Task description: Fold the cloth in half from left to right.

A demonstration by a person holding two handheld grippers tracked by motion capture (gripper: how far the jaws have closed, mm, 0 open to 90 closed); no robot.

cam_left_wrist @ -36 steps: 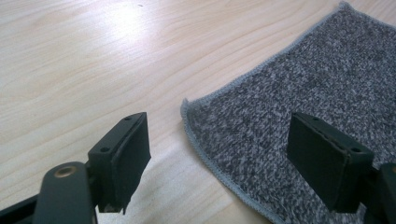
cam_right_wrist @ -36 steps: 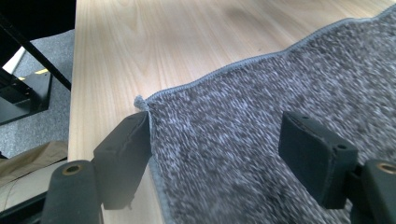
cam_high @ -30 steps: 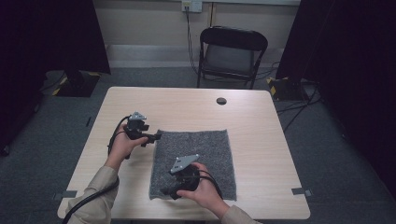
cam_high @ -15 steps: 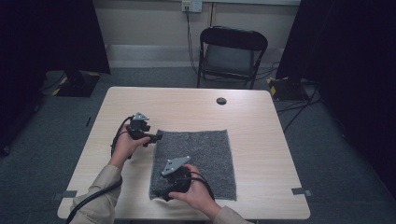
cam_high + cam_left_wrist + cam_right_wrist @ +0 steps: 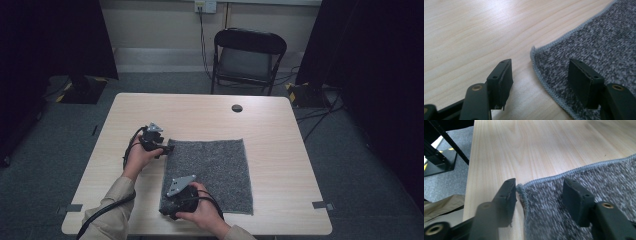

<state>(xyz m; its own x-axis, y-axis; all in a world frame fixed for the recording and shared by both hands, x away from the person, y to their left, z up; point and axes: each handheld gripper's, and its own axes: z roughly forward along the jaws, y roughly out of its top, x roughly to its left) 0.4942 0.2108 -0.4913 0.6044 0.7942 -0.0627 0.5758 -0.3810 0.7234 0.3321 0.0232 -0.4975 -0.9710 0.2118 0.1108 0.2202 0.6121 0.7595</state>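
A grey knitted cloth (image 5: 212, 172) lies flat on the wooden table (image 5: 280, 150). My left gripper (image 5: 168, 148) is at the cloth's far left corner. In the left gripper view it (image 5: 541, 80) is open, one jaw over bare wood and the other over the cloth (image 5: 599, 42), with the stitched edge running between them. My right gripper (image 5: 166, 211) is at the near left corner. In the right gripper view it (image 5: 540, 195) is open, and the cloth (image 5: 614, 177) has its slightly curled corner between the jaws, close to the left one.
A small black round disc (image 5: 237, 108) sits on the table's far side. A black folding chair (image 5: 247, 55) stands behind the table. The table's left edge, with the floor and a black stand base (image 5: 439, 157) beyond it, is close to my right gripper.
My right gripper has slid left along the cloth's near part to its near left corner. The left gripper has stayed at the far left corner.
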